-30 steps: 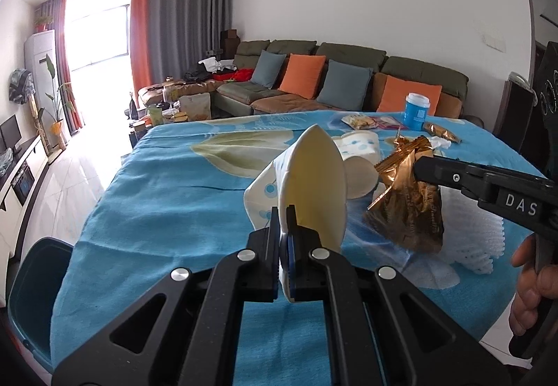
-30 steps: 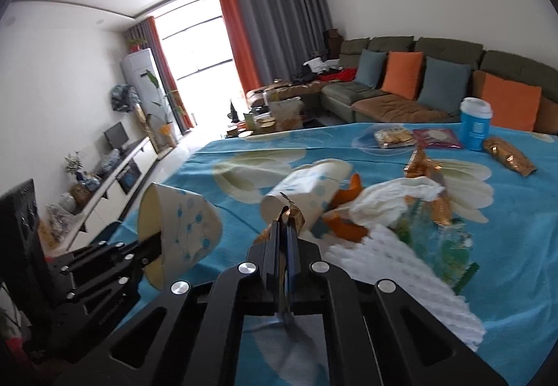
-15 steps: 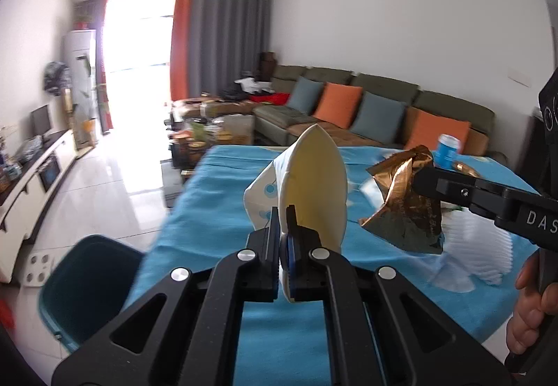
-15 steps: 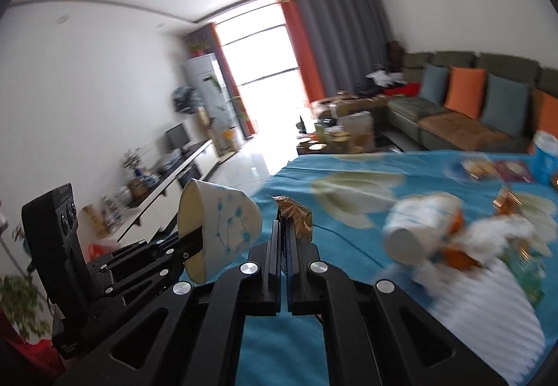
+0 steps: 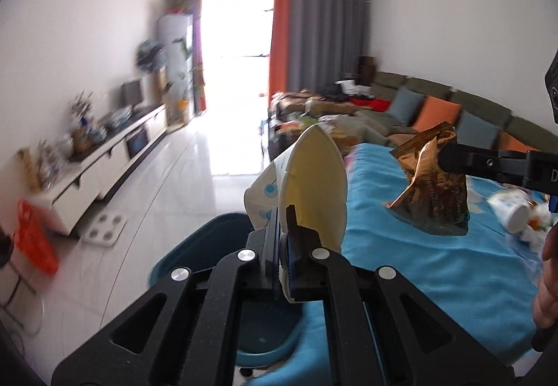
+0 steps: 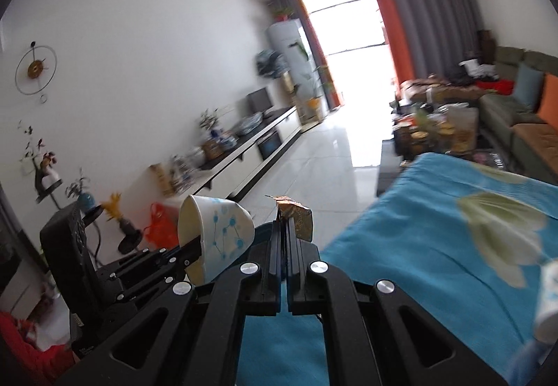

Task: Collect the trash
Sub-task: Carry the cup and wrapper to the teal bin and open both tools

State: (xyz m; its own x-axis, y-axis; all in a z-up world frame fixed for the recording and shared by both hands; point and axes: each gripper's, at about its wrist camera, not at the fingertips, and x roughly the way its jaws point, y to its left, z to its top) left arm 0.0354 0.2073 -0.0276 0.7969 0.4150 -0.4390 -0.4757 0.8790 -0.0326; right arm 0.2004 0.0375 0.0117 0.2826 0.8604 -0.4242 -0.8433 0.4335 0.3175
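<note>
My left gripper (image 5: 283, 229) is shut on the rim of a white paper cup (image 5: 310, 187) with blue dots, squeezed flat and held up past the table's left edge. From the right wrist view the same cup (image 6: 216, 236) shows at lower left, with the left gripper (image 6: 195, 251) holding it. My right gripper (image 6: 284, 222) is shut on a crumpled gold-brown foil wrapper (image 6: 296, 216). In the left wrist view that wrapper (image 5: 432, 197) hangs from the right gripper (image 5: 444, 159) over the blue tablecloth (image 5: 401, 264).
A teal chair (image 5: 209, 246) stands below the left gripper at the table's edge. Another paper cup (image 5: 511, 220) and scraps lie on the cloth at right. A low white cabinet (image 5: 104, 155), an orange bag (image 5: 35, 239), a sofa (image 5: 453, 113) and open tiled floor lie beyond.
Both grippers have swung left, away from the trash pile on the table and towards the table's left edge and the floor, still holding the cup and the wrapper.
</note>
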